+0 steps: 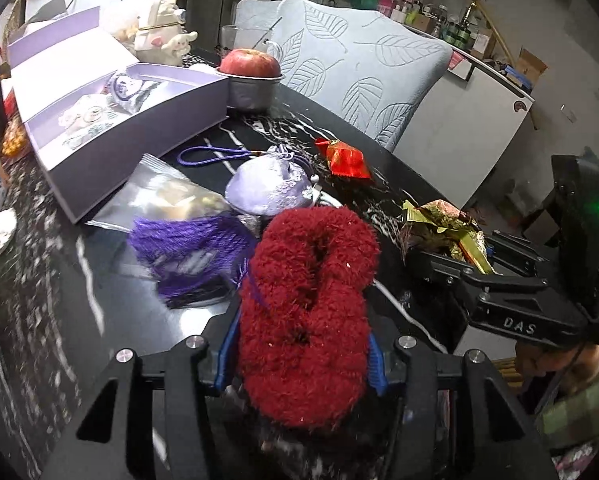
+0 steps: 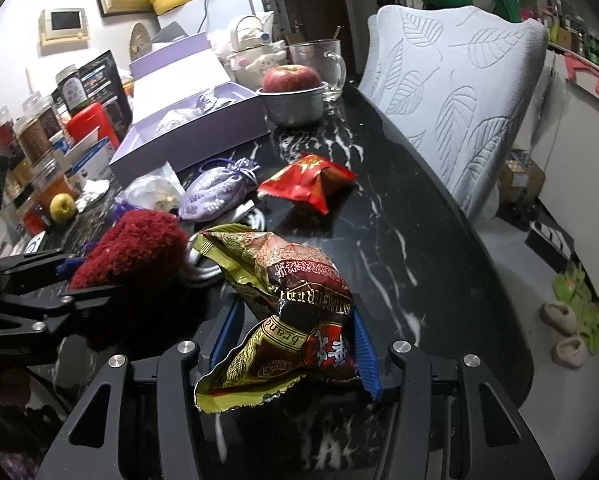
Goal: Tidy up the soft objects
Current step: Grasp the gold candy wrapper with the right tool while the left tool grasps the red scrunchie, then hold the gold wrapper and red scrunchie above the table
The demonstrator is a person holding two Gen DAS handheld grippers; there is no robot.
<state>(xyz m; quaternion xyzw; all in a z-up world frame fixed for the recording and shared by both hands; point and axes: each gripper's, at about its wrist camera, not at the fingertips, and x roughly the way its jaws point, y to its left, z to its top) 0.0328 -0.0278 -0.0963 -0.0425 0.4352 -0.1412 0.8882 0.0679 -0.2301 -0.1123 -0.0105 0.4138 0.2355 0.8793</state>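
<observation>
My left gripper (image 1: 299,356) is shut on a fluffy dark red item (image 1: 309,312) held above the black marble table (image 1: 383,160); the red item also shows at the left of the right wrist view (image 2: 135,248). My right gripper (image 2: 295,340) is shut on a crumpled gold and brown snack bag (image 2: 287,300), which shows in the left wrist view (image 1: 443,228) at the right. On the table lie a lilac satin pouch (image 1: 267,192), a purple mesh bag (image 1: 191,256), a clear plastic bag (image 1: 167,192) and a red snack packet (image 1: 347,158).
An open lilac box (image 1: 111,116) stands at the left. An apple in a metal tin (image 1: 251,80) and a glass mug (image 2: 319,64) stand behind. A leaf-patterned chair (image 2: 459,92) is at the table's right edge. Jars (image 2: 31,132) crowd the far left.
</observation>
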